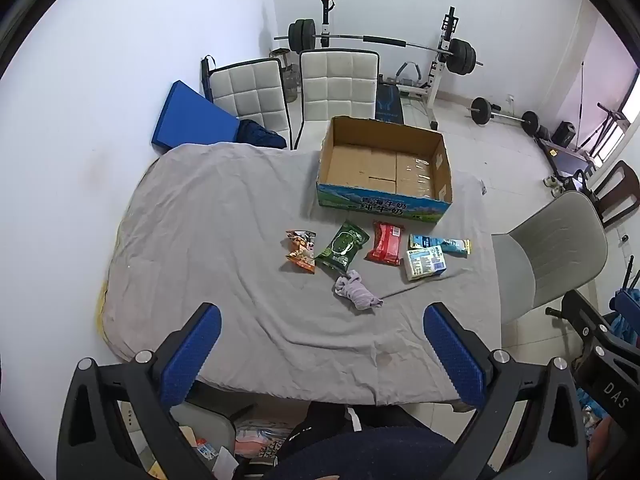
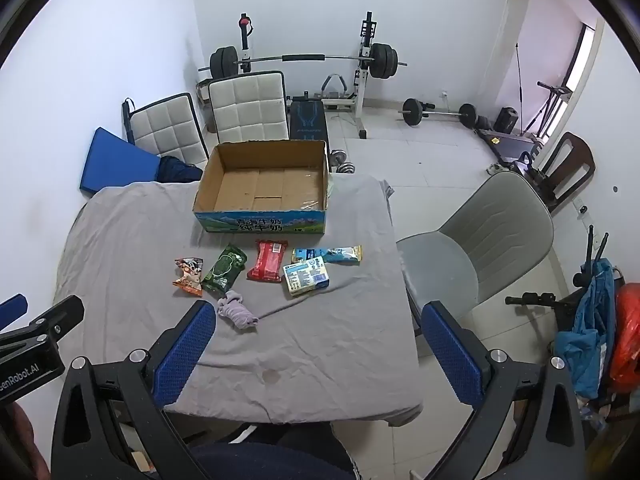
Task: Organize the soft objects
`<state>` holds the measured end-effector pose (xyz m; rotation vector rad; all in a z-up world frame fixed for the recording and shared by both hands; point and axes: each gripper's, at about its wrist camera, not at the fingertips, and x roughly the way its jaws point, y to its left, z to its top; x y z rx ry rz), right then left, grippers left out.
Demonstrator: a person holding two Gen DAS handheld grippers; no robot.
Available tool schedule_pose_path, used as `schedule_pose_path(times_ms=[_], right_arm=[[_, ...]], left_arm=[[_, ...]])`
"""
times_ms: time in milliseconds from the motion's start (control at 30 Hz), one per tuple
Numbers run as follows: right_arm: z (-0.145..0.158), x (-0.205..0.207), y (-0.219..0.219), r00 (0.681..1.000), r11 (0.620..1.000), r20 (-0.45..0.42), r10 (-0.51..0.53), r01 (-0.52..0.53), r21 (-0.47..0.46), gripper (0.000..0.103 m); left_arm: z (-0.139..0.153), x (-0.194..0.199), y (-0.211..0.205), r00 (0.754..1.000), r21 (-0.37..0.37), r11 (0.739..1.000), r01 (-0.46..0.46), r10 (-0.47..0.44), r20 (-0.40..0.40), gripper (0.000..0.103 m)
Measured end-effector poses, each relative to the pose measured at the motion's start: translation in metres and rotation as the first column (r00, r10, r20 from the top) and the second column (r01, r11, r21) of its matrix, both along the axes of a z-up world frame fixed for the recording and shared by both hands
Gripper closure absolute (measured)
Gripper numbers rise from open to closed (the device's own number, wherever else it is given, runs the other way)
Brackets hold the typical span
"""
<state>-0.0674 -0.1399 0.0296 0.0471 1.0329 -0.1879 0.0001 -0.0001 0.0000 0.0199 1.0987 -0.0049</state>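
Observation:
An empty cardboard box (image 1: 384,168) (image 2: 264,188) stands at the far side of the grey-clothed table (image 1: 224,240) (image 2: 320,340). In front of it lie an orange snack pack (image 1: 301,250) (image 2: 188,276), a green pack (image 1: 342,247) (image 2: 224,269), a red pack (image 1: 385,243) (image 2: 267,266), a blue bar wrapper (image 1: 440,244) (image 2: 328,255), a white tissue pack (image 1: 425,265) (image 2: 306,276) and a crumpled lilac sock (image 1: 356,292) (image 2: 236,312). My left gripper (image 1: 320,356) hovers open above the near table edge. My right gripper (image 2: 316,352) is also open, holding nothing.
Two white padded chairs (image 1: 336,84) (image 2: 248,106) stand behind the table, a grey chair (image 1: 548,256) (image 2: 480,240) at its right side. A barbell rack (image 1: 384,44) (image 2: 304,60) and loose weights fill the back of the room. A person's dark-clothed lap (image 1: 360,452) is below.

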Motion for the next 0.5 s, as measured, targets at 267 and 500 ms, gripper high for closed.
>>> schedule_pose_path(times_ms=[267, 500], right_arm=[[0.0010, 0.0012, -0.0034, 1.000, 1.000, -0.012, -0.002, 0.002, -0.003, 0.000], [-0.0016, 0.0010, -0.0092, 1.000, 1.000, -0.014, -0.003, 0.003, 0.000, 0.000]], left_arm=[[0.0028, -0.0027, -0.0009, 1.000, 0.011, 1.000, -0.005, 0.005, 0.012, 0.000], [0.0098, -0.0033, 0.0028, 1.000, -0.002, 1.000, 0.001, -0.001, -0.008, 0.000]])
